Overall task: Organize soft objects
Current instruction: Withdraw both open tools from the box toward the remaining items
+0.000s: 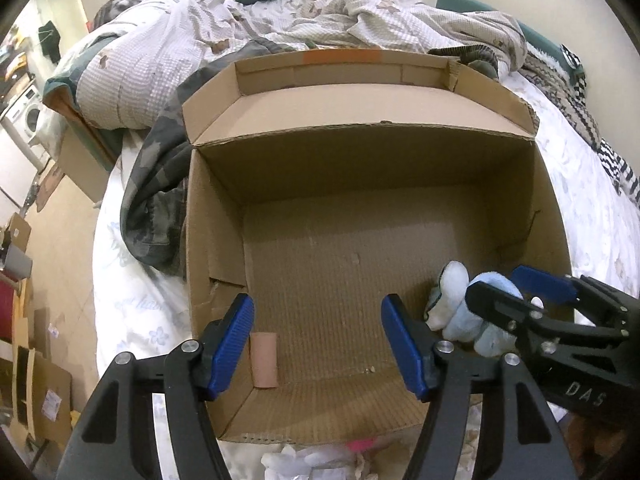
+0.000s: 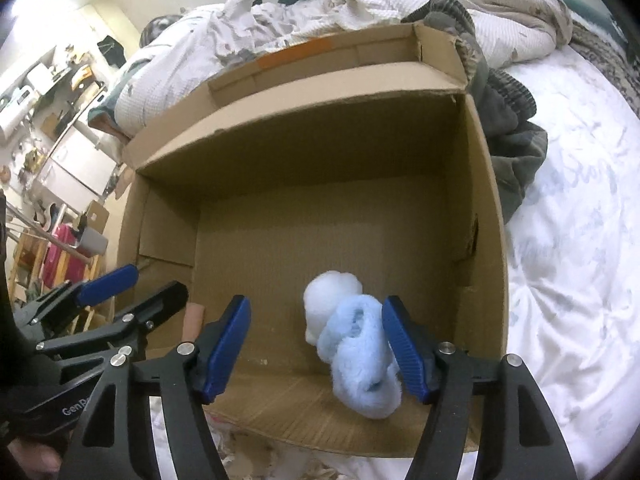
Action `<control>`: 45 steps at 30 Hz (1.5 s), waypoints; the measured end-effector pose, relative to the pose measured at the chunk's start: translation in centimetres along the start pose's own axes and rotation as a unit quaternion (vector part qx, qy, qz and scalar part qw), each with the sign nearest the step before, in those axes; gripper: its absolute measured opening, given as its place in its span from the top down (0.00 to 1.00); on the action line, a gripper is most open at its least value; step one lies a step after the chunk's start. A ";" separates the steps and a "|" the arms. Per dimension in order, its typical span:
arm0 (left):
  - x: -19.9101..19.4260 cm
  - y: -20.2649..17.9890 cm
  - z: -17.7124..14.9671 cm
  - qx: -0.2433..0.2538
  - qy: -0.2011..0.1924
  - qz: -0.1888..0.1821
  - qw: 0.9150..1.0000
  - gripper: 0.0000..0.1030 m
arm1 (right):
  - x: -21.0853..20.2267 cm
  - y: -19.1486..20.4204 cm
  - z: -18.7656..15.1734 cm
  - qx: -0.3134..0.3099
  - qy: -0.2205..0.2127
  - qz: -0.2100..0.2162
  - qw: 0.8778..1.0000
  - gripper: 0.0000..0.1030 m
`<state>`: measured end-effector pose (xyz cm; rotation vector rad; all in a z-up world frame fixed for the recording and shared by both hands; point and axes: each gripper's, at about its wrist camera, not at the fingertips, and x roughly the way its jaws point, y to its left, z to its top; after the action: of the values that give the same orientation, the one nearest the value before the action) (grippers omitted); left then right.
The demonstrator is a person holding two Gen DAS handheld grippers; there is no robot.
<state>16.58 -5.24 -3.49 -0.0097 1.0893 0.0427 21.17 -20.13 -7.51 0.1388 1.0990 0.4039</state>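
An open cardboard box (image 1: pixel 216 240) (image 2: pixel 486 208) lies on the bed. A fluffy light-blue and white soft toy (image 2: pixel 356 344) (image 1: pixel 456 304) lies on the box floor near the front right corner. My right gripper (image 2: pixel 316 344) is open above the box's front edge; its right finger touches or nearly touches the toy, which is not held. My left gripper (image 1: pixel 318 344) is open and empty over the front left of the box. A pink cylindrical piece (image 1: pixel 264 360) lies on the box floor beside its left finger. The right gripper (image 1: pixel 516 284) also shows in the left wrist view.
Crumpled white patterned bedding (image 1: pixel 280 20) and a dark camouflage garment (image 1: pixel 160 184) lie behind and left of the box. More dark clothes (image 2: pixel 508 128) lie to its right. White fluffy items (image 1: pixel 304 460) lie before the box. Cluttered floor and a washing machine (image 1: pixel 28 116) are far left.
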 end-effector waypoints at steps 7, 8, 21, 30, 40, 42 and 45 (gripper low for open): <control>-1.4 0.3 -0.4 -0.005 -0.016 0.003 1.000 0.39 | -0.7 -0.2 -0.1 0.014 -0.006 0.005 1.000 0.30; -1.7 0.4 -0.5 -0.005 -0.018 0.004 1.000 0.39 | -0.8 -0.1 -0.1 0.012 -0.007 0.004 1.000 0.30; -5.5 1.7 -2.9 -0.018 -0.041 0.008 0.999 0.39 | -4.5 0.6 -2.6 -0.010 -0.027 -0.027 0.999 0.30; -7.0 2.8 -5.4 -0.034 -0.039 0.011 0.999 0.38 | -5.9 1.5 -5.2 -0.027 -0.027 -0.036 0.999 0.30; -7.0 4.5 -8.1 -0.054 -0.013 0.016 0.998 0.38 | -6.0 1.9 -7.5 -0.015 0.001 -0.018 1.000 0.30; -6.6 5.2 -8.6 -0.066 -0.001 0.018 0.998 0.38 | -5.6 1.6 -8.2 0.002 0.023 0.001 1.000 0.30; -5.6 6.4 -9.4 -0.087 0.024 0.022 0.996 0.38 | -4.3 0.7 -9.0 0.027 0.061 0.006 0.998 0.30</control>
<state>5.45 0.74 -2.80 -0.1436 1.1312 0.1773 11.36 -21.90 -7.81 0.1710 1.2305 0.3969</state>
